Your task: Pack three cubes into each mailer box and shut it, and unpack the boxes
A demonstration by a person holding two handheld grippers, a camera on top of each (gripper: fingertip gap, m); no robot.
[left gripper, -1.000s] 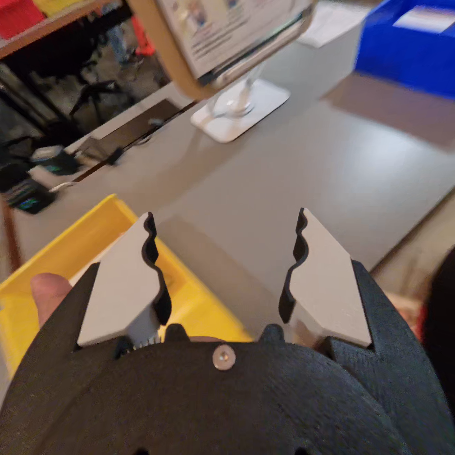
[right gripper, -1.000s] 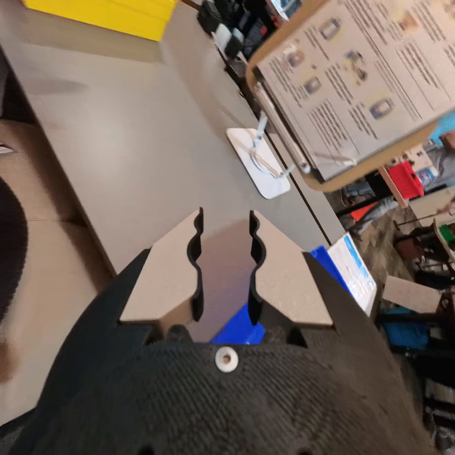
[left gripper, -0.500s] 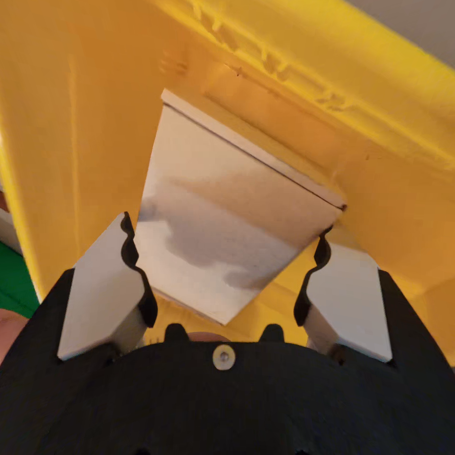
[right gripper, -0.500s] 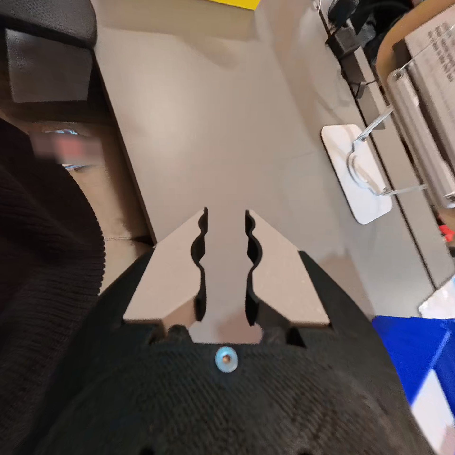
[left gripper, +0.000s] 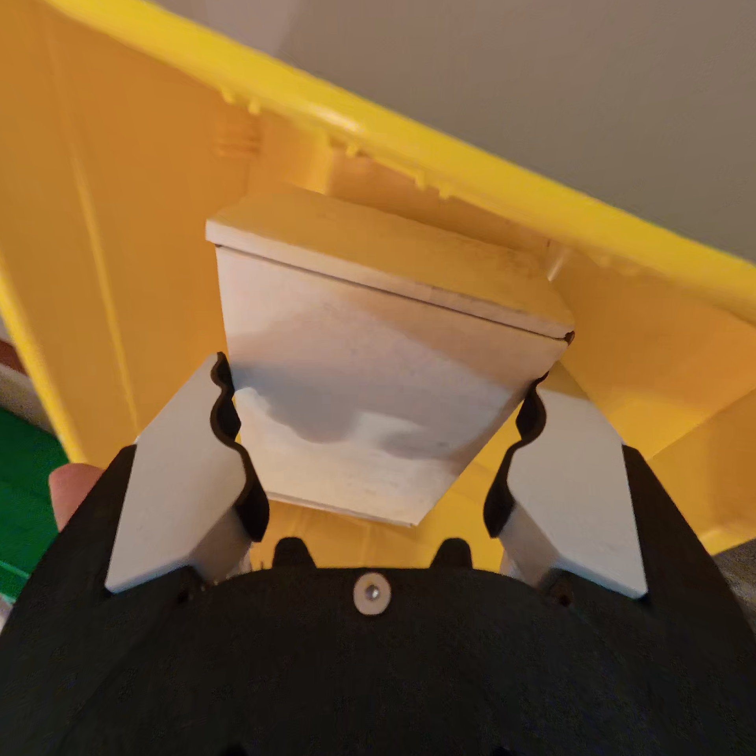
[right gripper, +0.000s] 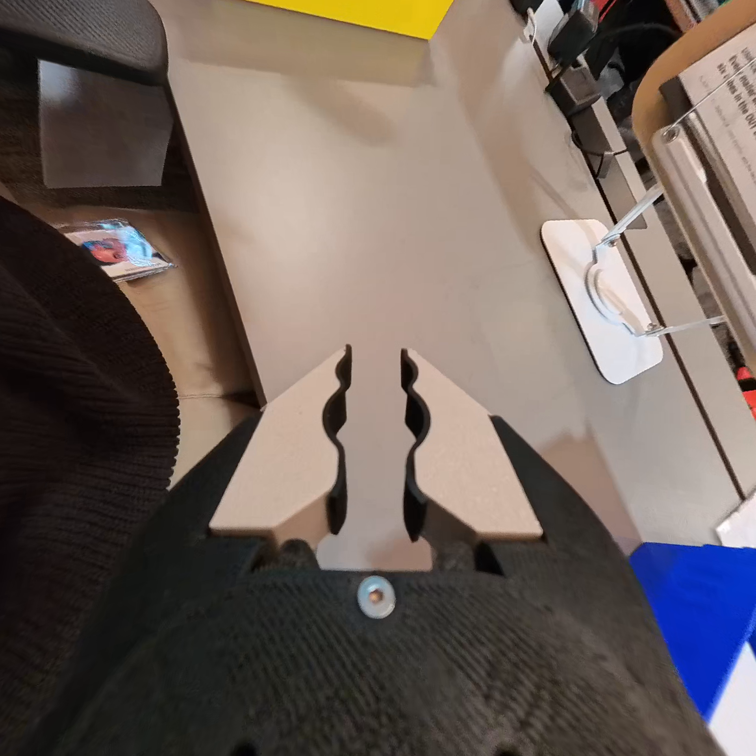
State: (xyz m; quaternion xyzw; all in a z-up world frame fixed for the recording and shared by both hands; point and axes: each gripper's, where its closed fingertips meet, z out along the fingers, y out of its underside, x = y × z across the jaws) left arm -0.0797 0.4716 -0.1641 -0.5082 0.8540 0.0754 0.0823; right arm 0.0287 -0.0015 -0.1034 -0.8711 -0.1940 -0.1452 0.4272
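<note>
Left gripper [left gripper: 378, 413] is down inside the yellow bin [left gripper: 122, 245], fingers spread wide on either side of a white mailer box [left gripper: 360, 368]. Tips look like they're right at the box's side edges, but I can't tell if they're actually squeezing it. The box is closed and sits against the bin's far wall. Right gripper [right gripper: 375, 368] hangs over the counter [right gripper: 368, 204], well away from the bin, fingers parted a little, holding nothing.

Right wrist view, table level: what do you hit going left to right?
Dark knit sleeve → glossy packet → right hand-held gripper → white stand base → blue bin.
</note>
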